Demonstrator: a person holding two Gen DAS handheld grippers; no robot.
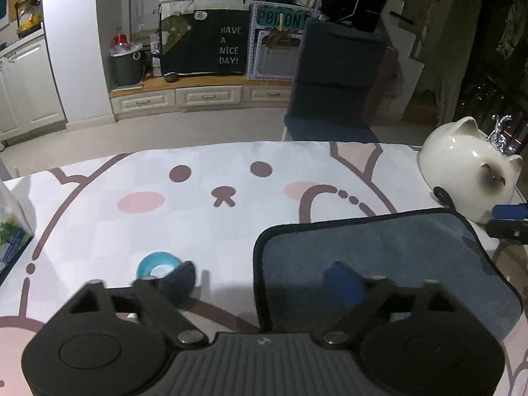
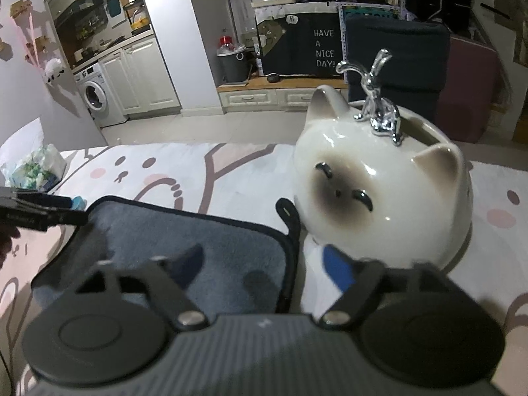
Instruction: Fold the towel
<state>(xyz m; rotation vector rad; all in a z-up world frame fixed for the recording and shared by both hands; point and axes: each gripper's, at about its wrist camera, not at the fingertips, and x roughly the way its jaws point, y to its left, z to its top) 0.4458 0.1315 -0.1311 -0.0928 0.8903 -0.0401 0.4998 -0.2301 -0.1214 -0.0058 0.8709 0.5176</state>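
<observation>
- Two tongs are yours here, and both stand spread wide with nothing between their fingers.
- Your left tongs (image 1: 264,280) straddle the left black-trimmed edge of the grey-blue plush towel (image 1: 379,264): one finger is over the cloth, the other over the bare white cartoon-bear printed cover (image 1: 198,217) on the counter.
- Your right tongs (image 2: 264,264) straddle the towel's right edge (image 2: 184,241) the same way, with the blue-padded finger (image 2: 336,267) just in front of the white ceramic cat-shaped bowl (image 2: 389,198).
- You can see the towel lying flat on the cover, its black hanging loop (image 2: 288,213) touching the cat bowl's base.
- A shiny silver rabbit figurine (image 2: 379,105) perches on that bowl's rim.
- A small blue tape roll (image 1: 156,265) lies by your left tongs' outer finger.
- A clear packet with green print (image 2: 36,171) rests at the counter's far left.
</observation>
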